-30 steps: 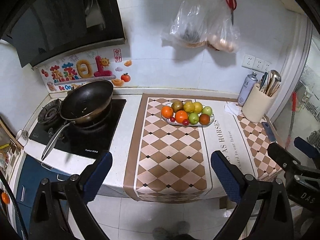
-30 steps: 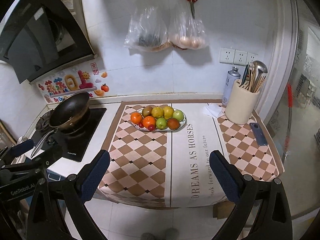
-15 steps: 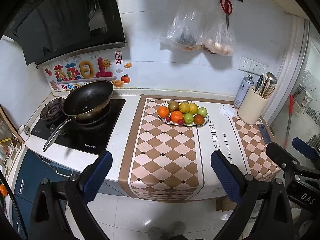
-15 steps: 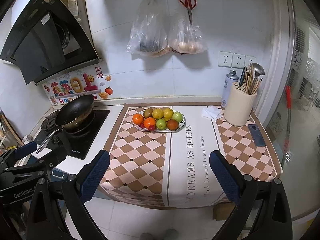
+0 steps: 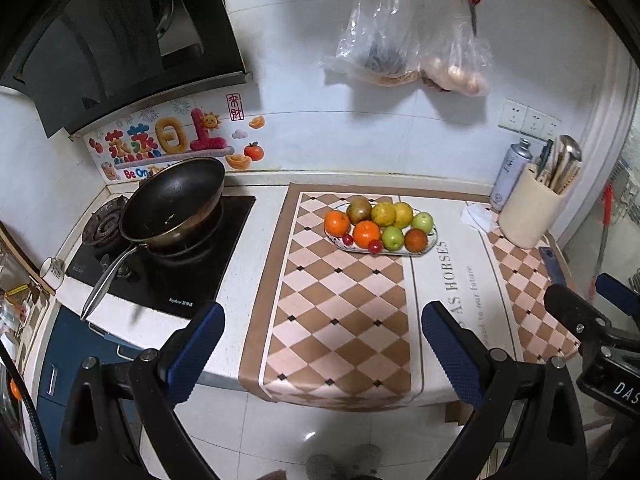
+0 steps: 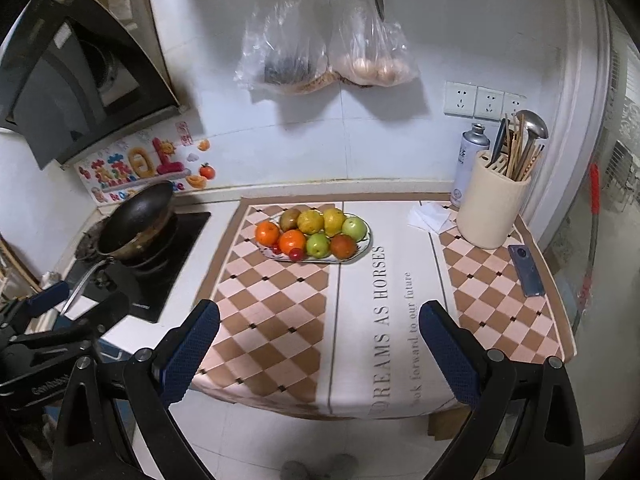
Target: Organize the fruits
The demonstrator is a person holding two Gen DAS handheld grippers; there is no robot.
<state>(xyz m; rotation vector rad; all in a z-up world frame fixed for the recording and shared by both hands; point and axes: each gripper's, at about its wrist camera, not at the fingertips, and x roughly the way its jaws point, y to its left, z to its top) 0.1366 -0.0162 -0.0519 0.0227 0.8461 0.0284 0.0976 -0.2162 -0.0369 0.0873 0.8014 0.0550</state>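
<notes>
An oval plate [image 6: 362,249] of fruits [image 6: 316,232] is seen at the far middle of the checked table mat [image 6: 272,312], toward 12 o'clock from both grippers. Two oranges [image 5: 366,233], green apples [image 5: 392,237], yellow fruits and a brown one are piled on it, with small red ones at its near rim. At 10 o'clock a black wok [image 5: 174,200] is set on the stove [image 5: 168,276]. At 2 o'clock a cream utensil holder [image 6: 492,212] is placed beside a spray can [image 6: 469,164], with a phone [image 6: 526,270] lying on the mat nearer the edge. Two plastic bags [image 6: 324,56] are hung on the wall above. The left gripper [image 5: 320,354] is held spread wide and empty, short of the counter edge; the right gripper [image 6: 318,350] is likewise spread apart with nothing between its fingers.
</notes>
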